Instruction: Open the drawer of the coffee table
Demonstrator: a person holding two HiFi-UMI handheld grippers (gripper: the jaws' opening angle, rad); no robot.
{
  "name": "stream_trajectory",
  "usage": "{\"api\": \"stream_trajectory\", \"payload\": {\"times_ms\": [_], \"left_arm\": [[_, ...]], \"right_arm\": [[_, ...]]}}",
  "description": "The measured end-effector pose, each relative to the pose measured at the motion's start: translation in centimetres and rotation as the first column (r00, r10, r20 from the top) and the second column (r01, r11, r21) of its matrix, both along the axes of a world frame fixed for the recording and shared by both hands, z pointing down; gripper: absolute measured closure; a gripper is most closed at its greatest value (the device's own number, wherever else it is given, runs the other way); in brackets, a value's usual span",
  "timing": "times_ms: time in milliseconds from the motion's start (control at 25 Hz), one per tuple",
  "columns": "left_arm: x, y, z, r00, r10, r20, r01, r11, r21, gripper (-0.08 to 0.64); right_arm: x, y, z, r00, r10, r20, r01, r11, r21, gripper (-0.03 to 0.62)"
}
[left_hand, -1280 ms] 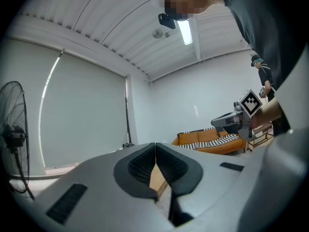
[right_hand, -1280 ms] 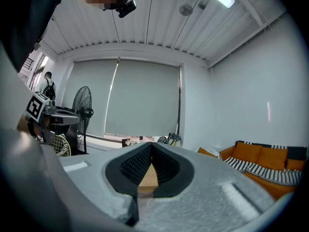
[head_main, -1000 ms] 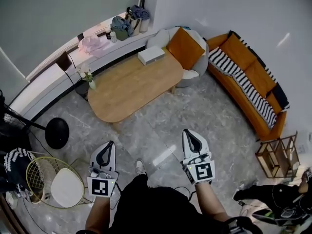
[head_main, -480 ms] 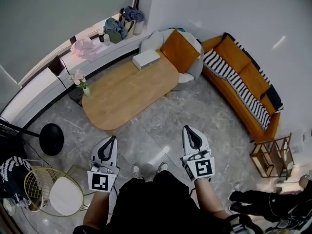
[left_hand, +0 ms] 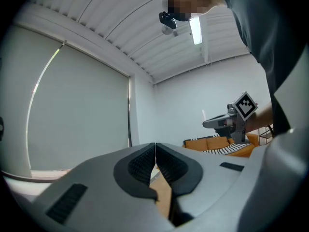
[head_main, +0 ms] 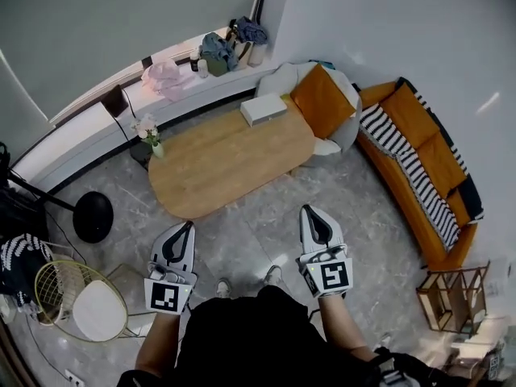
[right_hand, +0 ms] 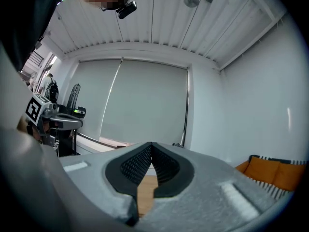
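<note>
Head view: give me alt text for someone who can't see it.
A person holds a shut left claw and a shut right claw, pointing toward an oval wooden coffee table ahead. An orange sofa stands at right.

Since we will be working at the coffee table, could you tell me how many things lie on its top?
1: a white box at the far right end of the coffee table. The flower vase at its left edge seems to stand beside it, not on it.

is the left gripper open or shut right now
Shut: the left gripper has its two dark pads meeting at the tips, with nothing held between them.
</note>
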State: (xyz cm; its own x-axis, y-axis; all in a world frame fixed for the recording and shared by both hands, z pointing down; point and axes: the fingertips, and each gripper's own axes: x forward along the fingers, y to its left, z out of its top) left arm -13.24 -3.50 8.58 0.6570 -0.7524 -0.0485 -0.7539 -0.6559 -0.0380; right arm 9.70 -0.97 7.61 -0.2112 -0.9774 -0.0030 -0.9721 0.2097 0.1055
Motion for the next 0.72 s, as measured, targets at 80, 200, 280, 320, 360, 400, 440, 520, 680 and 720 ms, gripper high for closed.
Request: {"api": "stream_trajectory", "payload": {"times_ms": [80,200,280,320,360,400,440,520,680,720], "left_arm": [[0.3,-0.4,0.1,0.999,-0.043,0.023,0.042,0.999,0.003,0.552],[1.2,-1.1,-0.3,0.997,-0.080,0.017,0.079,0.997,0.011,0.552],[1.8,-1.7,-0.4,0.994,-0.112,-0.010,0.112,0.994,0.006,0.551],[2.1,-1.9,-0.4,0.991,-0.131,-0.016,0.131,0.991,0.003,0.551],[2.2,-2.1,-0.3,0.989,-0.148,-0.015,0.148,0.989,0.000,0.551],[2.4,-2.2,-0.2,0.987,-0.161,-0.009,0.161,0.987,-0.004,0.551],[2.5,-2.4,0.0,0.986,-0.169,-0.002,0.169,0.986,-0.009,0.551],[2.6,-3.0,0.5,0.986,-0.167,0.009,0.167,0.986,-0.014,0.551],[2.1,-5.0,3.8,0.987,-0.159,-0.025,0.156,0.984,-0.086,0.549],[1.8,-5.5,5.0,0.986,-0.162,-0.044,0.156,0.981,-0.115,0.549]], "right_arm": [[1.1,-1.2,0.3,0.999,-0.036,-0.002,0.036,0.999,-0.012,0.588],[2.7,-3.3,0.1,0.996,-0.089,-0.016,0.089,0.996,-0.012,0.588],[3.7,-4.4,0.1,0.993,-0.115,-0.012,0.115,0.993,-0.014,0.588],[4.1,-4.8,0.2,0.992,-0.128,-0.011,0.127,0.992,-0.017,0.588],[4.3,-5.1,0.3,0.990,-0.141,-0.009,0.141,0.990,-0.022,0.588],[4.3,-5.6,0.5,0.988,-0.154,-0.006,0.154,0.988,-0.029,0.588],[4.3,-6.0,1.0,0.986,-0.168,-0.004,0.168,0.985,-0.044,0.588],[3.7,-7.1,2.6,0.980,-0.199,-0.012,0.197,0.975,-0.100,0.588],[1.0,-9.6,6.3,0.965,-0.260,-0.023,0.252,0.952,-0.172,0.588],[0.1,-10.2,7.2,0.963,-0.268,-0.011,0.262,0.950,-0.171,0.588]]}}
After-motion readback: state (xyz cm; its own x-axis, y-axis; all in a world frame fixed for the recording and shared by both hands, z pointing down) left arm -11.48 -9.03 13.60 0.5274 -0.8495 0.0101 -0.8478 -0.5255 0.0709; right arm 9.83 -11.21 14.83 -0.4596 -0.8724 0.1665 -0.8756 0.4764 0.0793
